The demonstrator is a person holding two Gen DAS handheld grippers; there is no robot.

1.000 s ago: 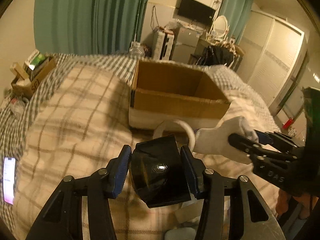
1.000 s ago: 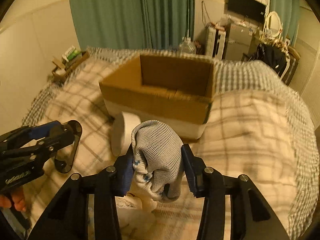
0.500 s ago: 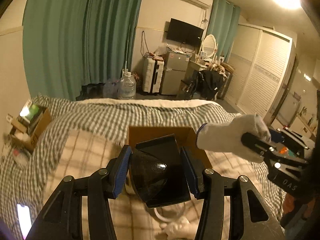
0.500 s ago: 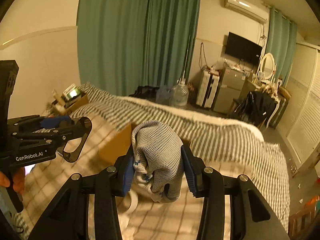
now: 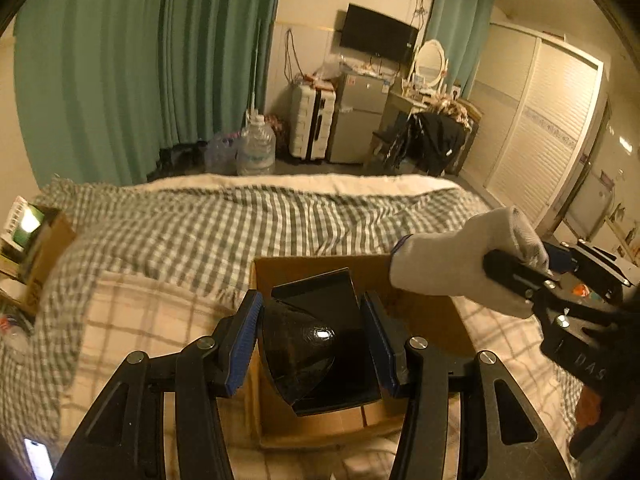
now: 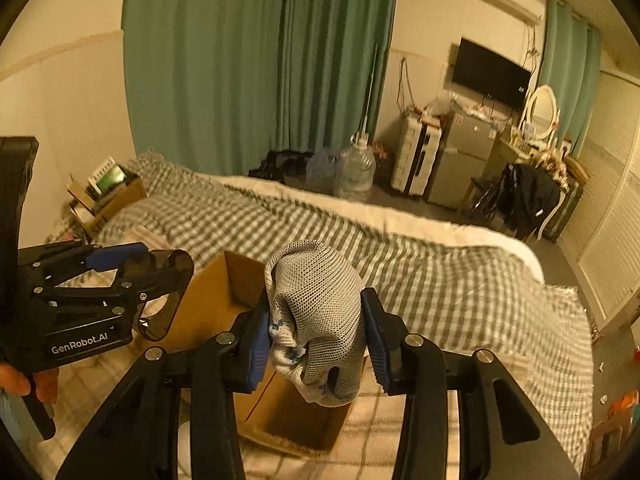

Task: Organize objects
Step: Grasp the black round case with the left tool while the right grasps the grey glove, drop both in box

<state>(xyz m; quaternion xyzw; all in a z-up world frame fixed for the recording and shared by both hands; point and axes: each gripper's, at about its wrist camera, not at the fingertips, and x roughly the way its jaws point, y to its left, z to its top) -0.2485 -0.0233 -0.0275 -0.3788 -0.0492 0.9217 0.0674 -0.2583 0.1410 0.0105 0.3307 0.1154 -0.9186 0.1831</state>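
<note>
- Your left gripper (image 5: 312,344) is clamped on a dark, glossy curved plastic piece (image 5: 308,344), its blue-padded fingers (image 5: 240,344) pressing both sides.
- That dark piece hangs directly above the open cardboard box (image 5: 424,308), which sits on the bed (image 5: 160,236).
- Your right gripper (image 6: 316,332) is closed around a bunched white knit glove (image 6: 316,308), held above the same box (image 6: 224,288).
- In the left wrist view, the glove (image 5: 448,260) sticks out leftward from the right gripper (image 5: 516,276) over the box's far right corner.
- A checked blanket covers the bed; green curtains (image 5: 140,60) hang behind it.
- A lit phone (image 5: 38,458) lies at the bed's near left edge.
</note>
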